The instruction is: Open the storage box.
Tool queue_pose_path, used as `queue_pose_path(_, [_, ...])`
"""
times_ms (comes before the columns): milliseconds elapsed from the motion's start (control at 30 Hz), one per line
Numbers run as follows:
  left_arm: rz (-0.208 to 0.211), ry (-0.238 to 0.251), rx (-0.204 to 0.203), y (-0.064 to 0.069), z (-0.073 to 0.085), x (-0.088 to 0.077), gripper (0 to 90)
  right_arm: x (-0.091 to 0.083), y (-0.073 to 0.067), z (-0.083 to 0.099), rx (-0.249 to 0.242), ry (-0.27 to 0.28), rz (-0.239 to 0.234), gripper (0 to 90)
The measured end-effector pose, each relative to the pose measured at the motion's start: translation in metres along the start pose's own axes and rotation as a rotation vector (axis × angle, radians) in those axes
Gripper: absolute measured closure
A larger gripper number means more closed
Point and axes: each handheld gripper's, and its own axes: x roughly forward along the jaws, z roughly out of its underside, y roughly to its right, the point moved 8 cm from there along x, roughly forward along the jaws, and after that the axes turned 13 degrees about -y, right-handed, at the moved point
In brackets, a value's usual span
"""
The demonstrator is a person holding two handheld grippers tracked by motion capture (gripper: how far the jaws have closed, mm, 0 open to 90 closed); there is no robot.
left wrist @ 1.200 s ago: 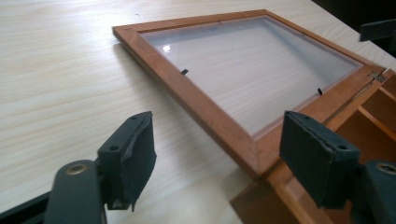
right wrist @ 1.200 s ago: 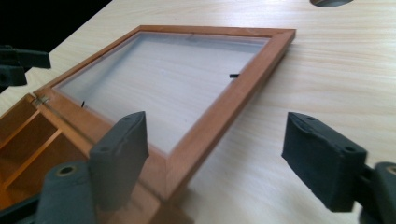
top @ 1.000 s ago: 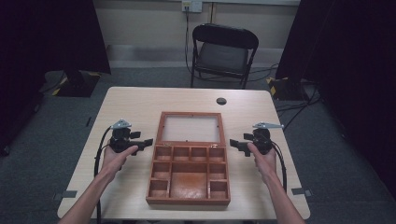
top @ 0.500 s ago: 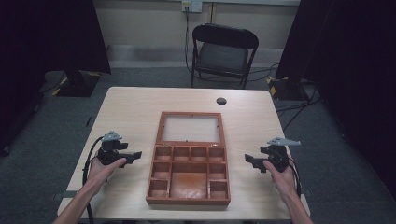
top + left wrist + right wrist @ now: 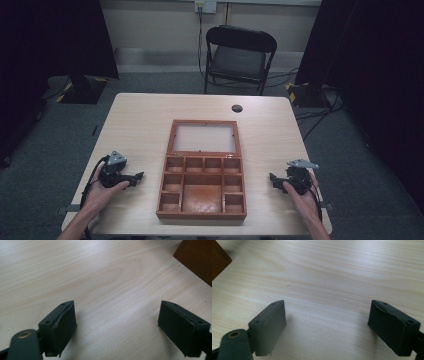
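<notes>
Left gripper [image 5: 136,176]: held in the person's left hand [image 5: 102,192] at about 8 o'clock on the table, jaws pointing toward the box and clear of its left wall. In the left gripper view [image 5: 117,326] the two black jaws stand wide apart with bare wood between them; they have just been opening, and nothing lies in the gap.
Right gripper [image 5: 273,178]: held in the person's right hand [image 5: 300,196] at about 4 o'clock on the table, jaws pointing toward the box and apart from its right wall. In the right gripper view [image 5: 327,325] the jaws are spread wide, released, with bare tabletop between them.
Wooden box [image 5: 202,200]: at the middle of the table, between the two grippers, lying open. Its tray of compartments sits at the 6 o'clock side; one corner shows at 1 o'clock in the left gripper view [image 5: 197,260] and at 10 o'clock in the right gripper view [image 5: 218,258].
Lid [image 5: 204,123]: folded back flat at the box's 12 o'clock side, a wooden frame around a pale panel.
Table [image 5: 140,125]: light wood.
Black disc [image 5: 237,108]: small and round, at 12 o'clock on the table, well apart from the lid.
Chair [image 5: 239,55]: black, folding type, beyond the table's 12 o'clock edge.
</notes>
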Motion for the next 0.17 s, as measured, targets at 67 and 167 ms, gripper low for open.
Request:
queue_pose_path(67, [-0.001,0.000,-0.001,0.0001,0.0001,0.0000,13.0,0.0001,0.0000,-0.0001,0.000,0.001,0.000,13.5])
queue_pose_path(167, [-0.003,-0.001,-0.009,0.0004,0.0005,0.0000,12.6,-0.0001,0.0000,0.0002,0.005,0.001,0.003,13.5])
